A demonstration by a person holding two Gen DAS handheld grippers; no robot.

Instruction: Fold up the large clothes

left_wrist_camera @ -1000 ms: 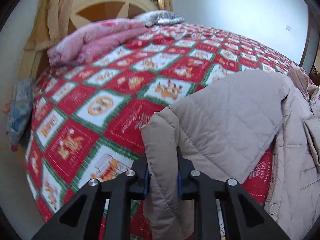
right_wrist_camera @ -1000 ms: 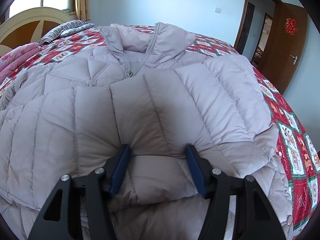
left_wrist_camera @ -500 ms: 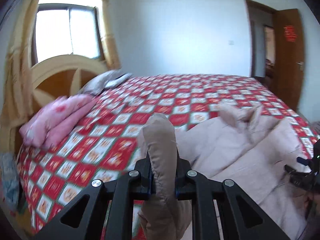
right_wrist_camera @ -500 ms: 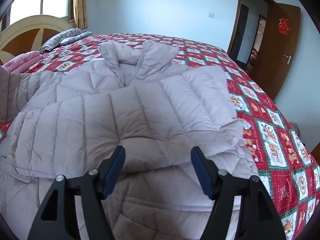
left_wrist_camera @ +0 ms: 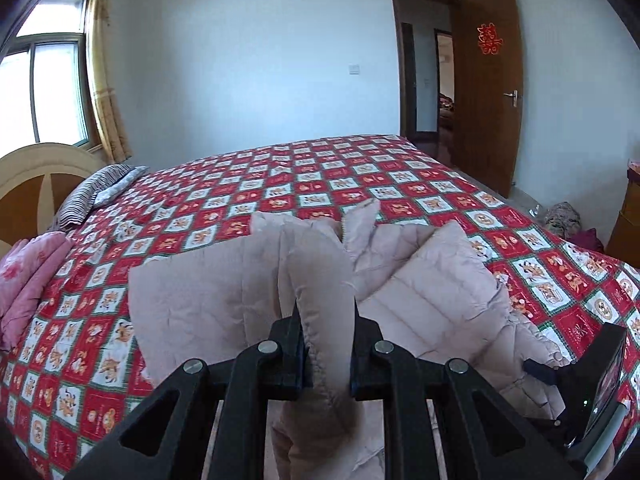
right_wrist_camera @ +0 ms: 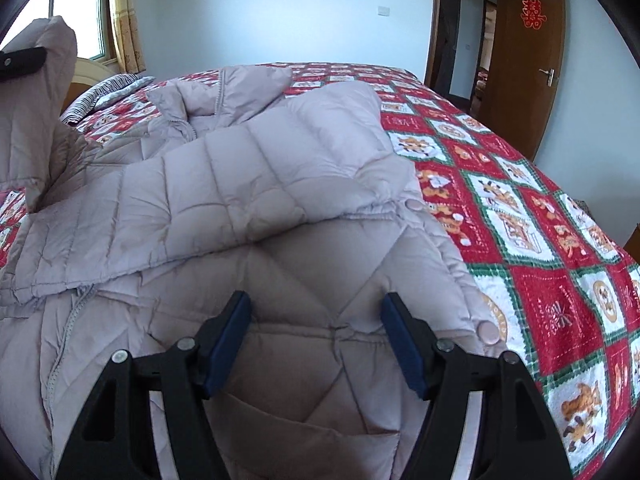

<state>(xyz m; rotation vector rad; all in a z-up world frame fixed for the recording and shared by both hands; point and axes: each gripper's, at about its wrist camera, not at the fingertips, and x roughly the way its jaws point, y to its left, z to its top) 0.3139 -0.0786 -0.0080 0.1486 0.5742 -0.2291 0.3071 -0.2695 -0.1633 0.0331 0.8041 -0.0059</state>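
Writing: The only lettering I can find is a red paper character on the brown door (left_wrist_camera: pixel 490 92), a double-happiness sign; I see no brand or tag on the garment.
Jacket: I have a pale pink-beige quilted jacket (right_wrist_camera: pixel 248 184) spread on the bed, collar toward the far side, zip closed.
Bed cover: red, white and green checked bedspread (left_wrist_camera: pixel 400 188) with cartoon animal panels, under the whole jacket.
Left gripper: my left gripper (left_wrist_camera: pixel 326 354) is clamped on the jacket's sleeve (left_wrist_camera: pixel 320 280); the fabric fills the narrow gap between the black fingers and hangs below them.
Right gripper: my right gripper (right_wrist_camera: pixel 318 344) stands with jaws wide apart over the jacket's lower front; the blue pads (right_wrist_camera: pixel 402 346) do not press any fabric.
Folded sleeve: the other sleeve lies flat across the jacket's chest in the right wrist view.
Change, left: a second ago I held the sleeve low beside the jacket; it is now lifted and carried over the jacket's body.
Change, right: my right jaws have widened and backed away from the sleeve they bracketed a second ago.
Surroundings: striped pillow (left_wrist_camera: pixel 88 196) and pink folded blanket (left_wrist_camera: pixel 28 276) near the headboard.
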